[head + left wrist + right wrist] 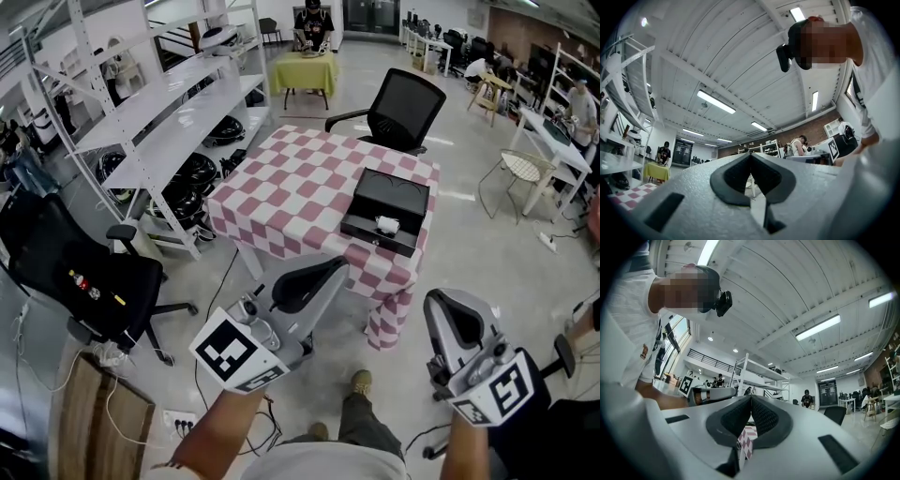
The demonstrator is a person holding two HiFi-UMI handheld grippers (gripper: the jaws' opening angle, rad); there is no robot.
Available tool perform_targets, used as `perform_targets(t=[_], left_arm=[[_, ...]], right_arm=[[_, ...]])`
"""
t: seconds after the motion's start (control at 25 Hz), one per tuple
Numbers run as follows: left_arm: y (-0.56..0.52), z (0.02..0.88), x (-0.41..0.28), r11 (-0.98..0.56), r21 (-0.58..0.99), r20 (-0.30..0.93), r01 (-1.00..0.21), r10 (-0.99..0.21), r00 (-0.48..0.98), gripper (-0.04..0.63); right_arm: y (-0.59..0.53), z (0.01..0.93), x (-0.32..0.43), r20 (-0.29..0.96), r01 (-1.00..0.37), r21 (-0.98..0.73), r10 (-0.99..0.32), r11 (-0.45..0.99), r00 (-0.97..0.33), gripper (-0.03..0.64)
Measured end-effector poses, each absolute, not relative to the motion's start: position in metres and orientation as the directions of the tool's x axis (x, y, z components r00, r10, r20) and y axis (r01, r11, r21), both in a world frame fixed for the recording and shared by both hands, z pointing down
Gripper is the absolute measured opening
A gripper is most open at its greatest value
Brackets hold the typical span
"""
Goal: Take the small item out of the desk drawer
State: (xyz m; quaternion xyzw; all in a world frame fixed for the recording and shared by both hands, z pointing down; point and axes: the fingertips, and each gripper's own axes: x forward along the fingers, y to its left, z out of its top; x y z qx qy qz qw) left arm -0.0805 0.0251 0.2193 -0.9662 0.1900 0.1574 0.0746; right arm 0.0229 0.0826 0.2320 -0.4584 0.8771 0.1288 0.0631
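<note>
A black desk drawer box [394, 192] sits on the right side of a table with a pink-and-white checkered cloth [291, 178]. Its drawer is pulled out toward me, and a small white item [386, 224] lies in it. Both grippers are held close to my body, well short of the table. My left gripper [323, 274] is shut with nothing in it; in the left gripper view [750, 154] its pads meet and point up at the ceiling. My right gripper [457, 323] is also shut and empty, pads together in the right gripper view [751, 397].
A black office chair [401, 108] stands behind the table, and another [75, 272] at my left. White shelving [159, 117] runs along the left. A yellow-covered table [305, 67] and a person are far back. Cables and a power strip [178, 422] lie on the floor.
</note>
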Motion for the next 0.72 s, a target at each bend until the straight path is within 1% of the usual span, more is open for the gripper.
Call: perform_targets(t=[0.24, 0.72], left_arm=[[-0.015, 0.221, -0.06, -0.905, -0.096, -0.316, -0.414, -0.367, 0.875, 0.014], [-0.113, 0.223, 0.001, -0.878, -0.097, -0.291, -0.469, -0.426, 0.857, 0.014]], right_arm=[[0.038, 0.233, 0.051, -0.237, -0.811, 0.175, -0.776, 0.558, -0.585, 0.012], [-0.068, 0.238, 0.126, -0.211, -0.778, 0.201, -0.749, 0.595, -0.628, 0.012]])
